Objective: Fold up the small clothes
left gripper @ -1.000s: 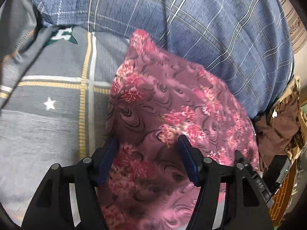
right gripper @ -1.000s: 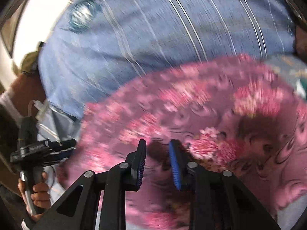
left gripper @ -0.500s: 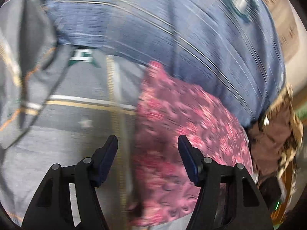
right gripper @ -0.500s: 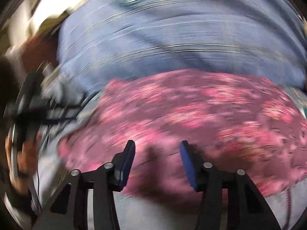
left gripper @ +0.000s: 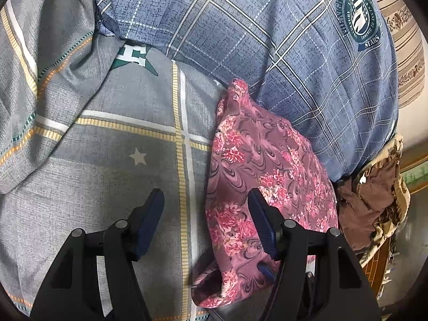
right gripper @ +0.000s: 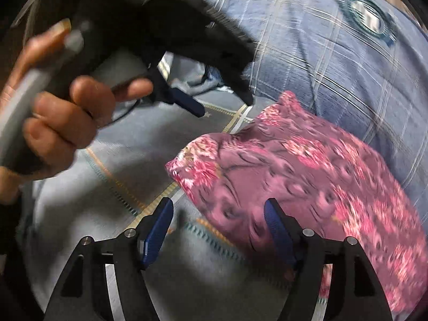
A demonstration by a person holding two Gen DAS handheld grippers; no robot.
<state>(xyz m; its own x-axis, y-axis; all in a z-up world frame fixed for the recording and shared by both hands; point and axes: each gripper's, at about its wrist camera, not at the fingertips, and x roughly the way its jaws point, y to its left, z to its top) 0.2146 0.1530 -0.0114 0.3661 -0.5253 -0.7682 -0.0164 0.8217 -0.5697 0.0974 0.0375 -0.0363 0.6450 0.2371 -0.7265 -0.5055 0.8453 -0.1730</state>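
A pink floral garment [left gripper: 262, 176] lies folded on the grey plaid bedsheet [left gripper: 120, 165], against a blue plaid pillow [left gripper: 267, 40]. My left gripper [left gripper: 206, 222] is open and empty just above the sheet, its right finger over the garment's left edge. In the right wrist view the garment [right gripper: 307, 176] lies right of centre. My right gripper [right gripper: 218, 230] is open and empty at the garment's near-left corner. The left gripper [right gripper: 198, 107], held in a hand, shows at upper left there.
A brown patterned cloth [left gripper: 374, 203] hangs at the bed's right edge. A grey folded cover [left gripper: 34, 75] lies at upper left. The hand [right gripper: 61, 112] holding the left gripper is close in front of the right camera.
Both grippers have let go of the pink garment and opened wide. They pulled back to its left, and the garment now lies flat beside the pillow.
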